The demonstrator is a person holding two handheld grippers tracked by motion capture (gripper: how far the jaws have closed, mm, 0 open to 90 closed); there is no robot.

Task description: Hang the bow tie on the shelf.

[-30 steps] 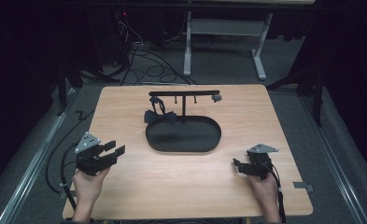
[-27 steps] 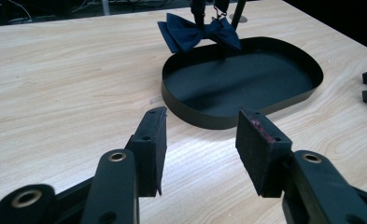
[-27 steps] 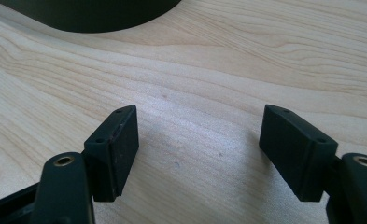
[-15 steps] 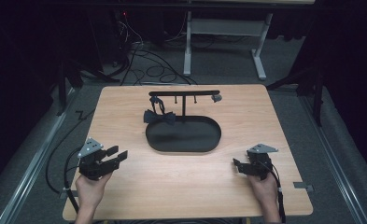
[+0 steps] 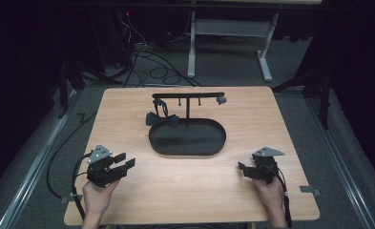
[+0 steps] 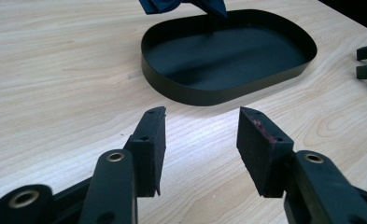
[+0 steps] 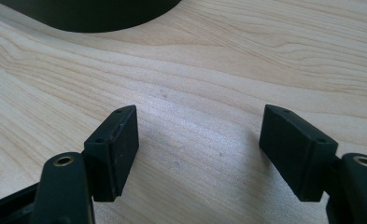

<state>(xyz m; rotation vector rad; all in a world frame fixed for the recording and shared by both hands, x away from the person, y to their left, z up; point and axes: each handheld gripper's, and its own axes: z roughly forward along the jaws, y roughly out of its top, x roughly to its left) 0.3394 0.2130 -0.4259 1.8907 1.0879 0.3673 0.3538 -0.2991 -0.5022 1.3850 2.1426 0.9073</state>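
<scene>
Nearest the person, left gripper (image 5: 125,161) and right gripper (image 5: 243,169) sit low over the tabletop (image 5: 185,191), fingers spread, nothing between them. Past them, oval black tray (image 5: 187,151); dark bow tie (image 5: 162,119) hangs from the rack (image 5: 188,95) at its far-left rim.

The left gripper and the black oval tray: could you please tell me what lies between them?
Nothing: the left gripper view shows bare wooden tabletop from the left gripper to the black oval tray.
</scene>
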